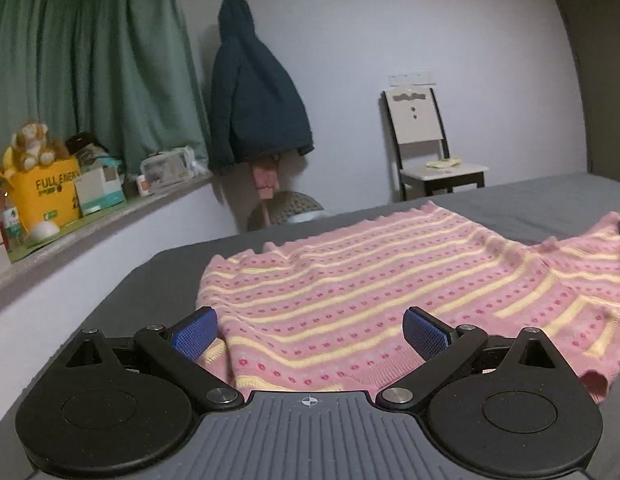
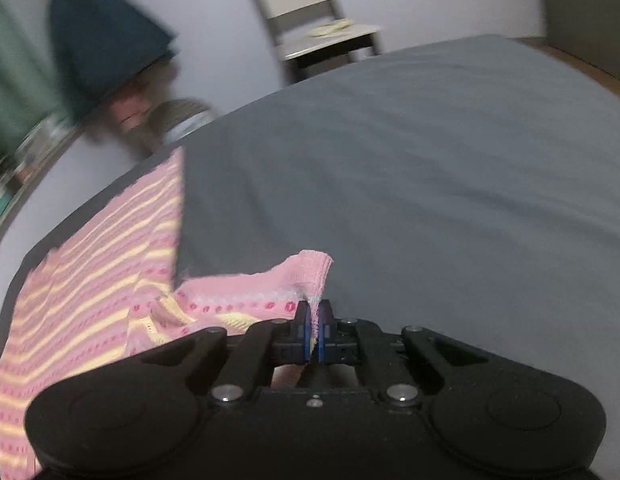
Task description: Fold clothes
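Observation:
A pink knit sweater point(image 1: 350, 280) with yellow stripes and red dots lies spread on the grey bed point(image 1: 530, 204). My left gripper point(image 1: 310, 330) stands wide open low over the sweater's near edge; its blue pads point(image 1: 193, 334) touch nothing. In the right wrist view the same sweater point(image 2: 93, 280) lies at the left, with a sleeve stretched to the right. My right gripper point(image 2: 314, 320) is shut on the pink sleeve cuff point(image 2: 310, 270), which sticks up between the blue pads.
A chair point(image 1: 426, 140) stands by the far wall beyond the bed. A dark hooded jacket point(image 1: 249, 92) hangs in the corner beside green curtains point(image 1: 89, 72). A ledge point(image 1: 89, 224) at the left holds a yellow box, a plush toy and other items.

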Demonstrator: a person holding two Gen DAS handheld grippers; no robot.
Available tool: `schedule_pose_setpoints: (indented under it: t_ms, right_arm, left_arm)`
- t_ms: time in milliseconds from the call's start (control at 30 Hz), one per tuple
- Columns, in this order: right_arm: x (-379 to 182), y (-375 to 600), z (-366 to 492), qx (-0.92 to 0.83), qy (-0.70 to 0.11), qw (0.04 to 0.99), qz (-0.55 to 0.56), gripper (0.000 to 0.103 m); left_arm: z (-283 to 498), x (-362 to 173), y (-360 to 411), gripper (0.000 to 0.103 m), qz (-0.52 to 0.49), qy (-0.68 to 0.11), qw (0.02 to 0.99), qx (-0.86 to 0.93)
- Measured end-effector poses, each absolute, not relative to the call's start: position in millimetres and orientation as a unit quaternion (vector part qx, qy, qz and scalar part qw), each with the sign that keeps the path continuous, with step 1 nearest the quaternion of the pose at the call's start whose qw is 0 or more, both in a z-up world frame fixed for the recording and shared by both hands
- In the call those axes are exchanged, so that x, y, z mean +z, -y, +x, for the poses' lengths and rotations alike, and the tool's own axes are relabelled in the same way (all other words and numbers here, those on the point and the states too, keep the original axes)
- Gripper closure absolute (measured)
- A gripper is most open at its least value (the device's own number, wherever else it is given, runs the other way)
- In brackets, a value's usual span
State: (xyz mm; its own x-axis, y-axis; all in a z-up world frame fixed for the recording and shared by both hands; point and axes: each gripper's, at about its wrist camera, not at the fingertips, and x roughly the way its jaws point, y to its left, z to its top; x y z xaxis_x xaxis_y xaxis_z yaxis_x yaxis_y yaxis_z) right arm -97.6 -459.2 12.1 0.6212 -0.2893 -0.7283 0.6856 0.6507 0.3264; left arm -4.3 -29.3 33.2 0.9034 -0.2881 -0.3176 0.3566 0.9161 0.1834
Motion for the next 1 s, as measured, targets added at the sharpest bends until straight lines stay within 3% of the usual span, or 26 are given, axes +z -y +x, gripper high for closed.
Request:
schedule_pose_setpoints:
  t_ms: [333, 567, 633, 700, 833, 867, 933, 1000]
  right_arm:
    - [-5, 467, -93, -0.396, -0.322, 0.808, 0.293, 0.099]
    - [-25, 463, -69, -0.41, -0.37, 0.785, 0.28, 0.098]
    - [-24, 458, -67, -0.419, -0.368, 0.786, 0.268, 0.078]
    - [-19, 450, -71, -0.428, -0.356, 0.788, 0.262, 0.07]
    - [6, 415, -97, -0.45, -0.265, 0.824, 0.221, 0.07]
    - [13, 402, -102, -0.44, -0.239, 0.841, 0.206, 0.07]
    - [21, 376, -107, -0.397, -0.206, 0.875, 0.188, 0.064]
    - [22, 356, -109, -0.353, -0.194, 0.896, 0.19, 0.059]
  left_arm:
    - [27, 33, -47, 0.003, -0.037, -0.171, 0.984, -0.036]
    - [58, -7, -99, 0.003, -0.155, -0.24, 0.957, 0.041]
    - [67, -14, -100, 0.003, -0.165, -0.247, 0.954, 0.031]
    - [73, -18, -96, 0.003, -0.156, -0.248, 0.956, 0.017]
    - [88, -22, -90, 0.004, -0.131, -0.256, 0.958, 0.002]
    - [92, -23, -91, 0.007, -0.135, -0.261, 0.956, -0.002]
    - [99, -25, -95, 0.028, -0.156, -0.276, 0.948, -0.012]
    - [102, -28, -99, 0.031, -0.178, -0.288, 0.94, -0.023]
